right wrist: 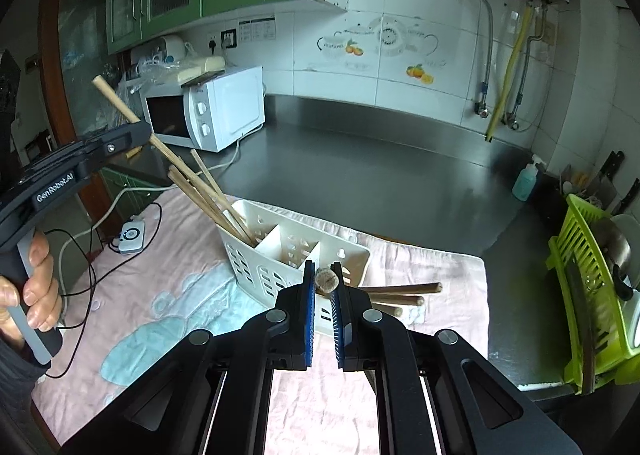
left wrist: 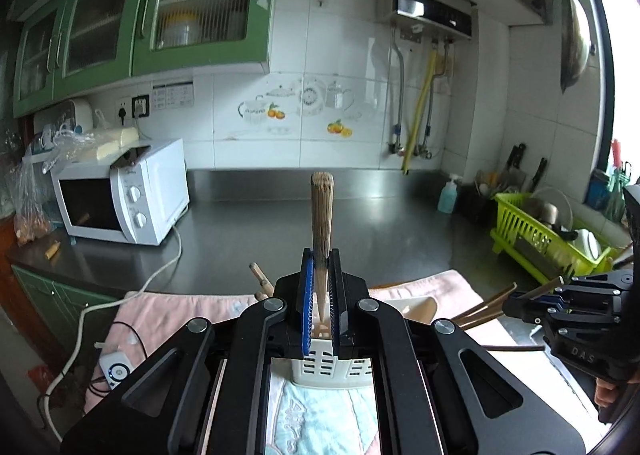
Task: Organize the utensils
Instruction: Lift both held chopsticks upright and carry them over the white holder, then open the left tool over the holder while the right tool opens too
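Note:
A white slotted utensil holder [right wrist: 280, 255] stands on a pink cloth [right wrist: 160, 295]; it also shows in the left wrist view [left wrist: 320, 369]. Several wooden chopsticks [right wrist: 208, 199] lean in its left compartment. My left gripper [left wrist: 320, 271] is shut on one wooden chopstick [left wrist: 321, 223], its lower tip over the holder; in the right wrist view this gripper [right wrist: 132, 131] is seen at the left holding that chopstick [right wrist: 116, 99]. My right gripper [right wrist: 323, 279] is shut on a chopstick [right wrist: 326, 279] seen end-on. More chopsticks [right wrist: 404, 289] lie on the cloth to the right of the holder.
A white microwave [right wrist: 212, 111] stands at the back left on the dark steel counter [right wrist: 380, 175]. A green dish rack [right wrist: 592, 295] with dishes is at the right, with a soap bottle [right wrist: 526, 179] and knives behind. A cable and small white device [right wrist: 130, 235] lie on the cloth's left.

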Available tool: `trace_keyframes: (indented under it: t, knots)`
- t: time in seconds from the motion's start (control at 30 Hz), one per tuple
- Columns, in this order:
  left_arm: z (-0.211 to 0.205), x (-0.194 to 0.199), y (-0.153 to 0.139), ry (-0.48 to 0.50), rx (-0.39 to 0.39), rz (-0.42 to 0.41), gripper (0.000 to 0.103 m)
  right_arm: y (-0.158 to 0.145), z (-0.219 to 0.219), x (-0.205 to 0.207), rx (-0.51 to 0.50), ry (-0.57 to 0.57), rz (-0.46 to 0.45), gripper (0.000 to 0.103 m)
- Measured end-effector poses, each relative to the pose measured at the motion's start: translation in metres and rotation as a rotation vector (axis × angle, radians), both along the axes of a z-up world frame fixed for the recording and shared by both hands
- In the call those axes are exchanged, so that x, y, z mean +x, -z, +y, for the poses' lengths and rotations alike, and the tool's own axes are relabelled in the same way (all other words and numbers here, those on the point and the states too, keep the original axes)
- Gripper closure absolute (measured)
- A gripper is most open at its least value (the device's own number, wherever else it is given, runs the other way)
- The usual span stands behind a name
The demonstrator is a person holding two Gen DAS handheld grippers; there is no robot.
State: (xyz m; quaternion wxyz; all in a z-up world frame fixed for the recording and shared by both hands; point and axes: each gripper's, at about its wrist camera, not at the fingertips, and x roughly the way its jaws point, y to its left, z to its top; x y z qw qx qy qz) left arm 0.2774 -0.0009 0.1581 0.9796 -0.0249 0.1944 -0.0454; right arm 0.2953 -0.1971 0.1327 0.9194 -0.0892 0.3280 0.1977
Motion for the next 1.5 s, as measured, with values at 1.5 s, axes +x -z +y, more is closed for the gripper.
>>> trace_keyframes:
  t: [1.5]
  knots:
    - [-0.002, -0.02, 0.031, 0.026, -0.007, 0.076, 0.085, 0.004, -0.026, -0.068, 0.046, -0.049, -0.042, 0.072]
